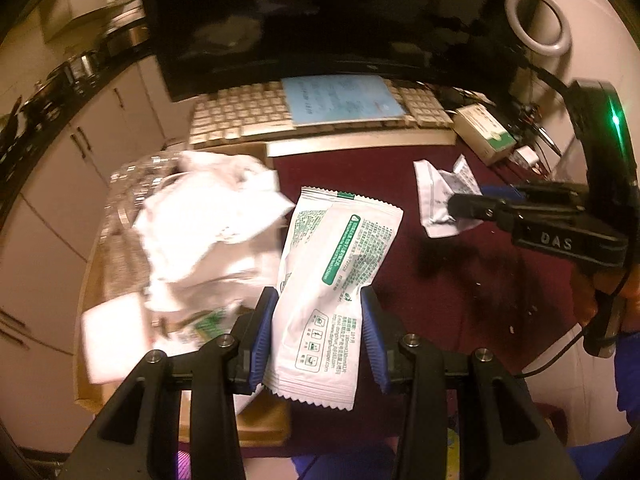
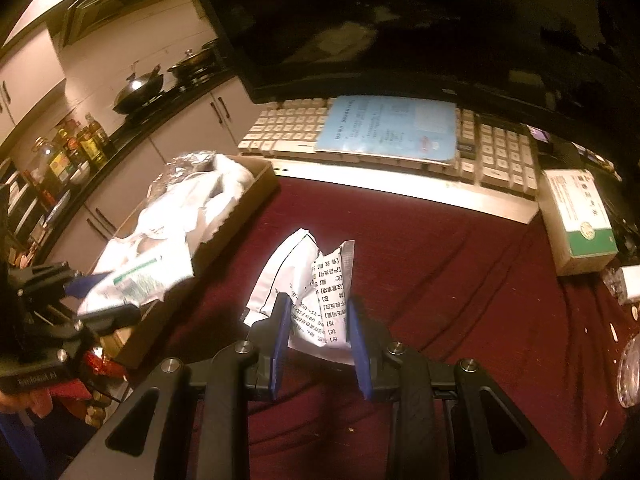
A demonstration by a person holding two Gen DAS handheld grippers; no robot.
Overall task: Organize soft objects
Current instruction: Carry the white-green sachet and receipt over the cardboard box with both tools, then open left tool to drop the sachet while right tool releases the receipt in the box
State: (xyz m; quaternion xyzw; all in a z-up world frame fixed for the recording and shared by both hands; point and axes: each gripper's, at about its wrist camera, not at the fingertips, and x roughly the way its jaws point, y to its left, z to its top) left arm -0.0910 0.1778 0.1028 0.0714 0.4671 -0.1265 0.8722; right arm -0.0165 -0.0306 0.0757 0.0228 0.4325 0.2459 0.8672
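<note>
Wipes packet (image 1: 336,280) pinched in left hand-held gripper (image 1: 320,336); carry toward cardboard box (image 2: 240,200) at 10 o'clock, release low. Right hand-held gripper (image 2: 318,336) clamps crumpled sachet (image 2: 316,280).

Dim, warm orange cast. Ring light (image 1: 537,20) glows upper right of the dark monitor (image 1: 320,20). White wrappers (image 1: 208,220) left below the monitor blown out, motion-blurred. Strong fisheye bending, black vignette corners.
</note>
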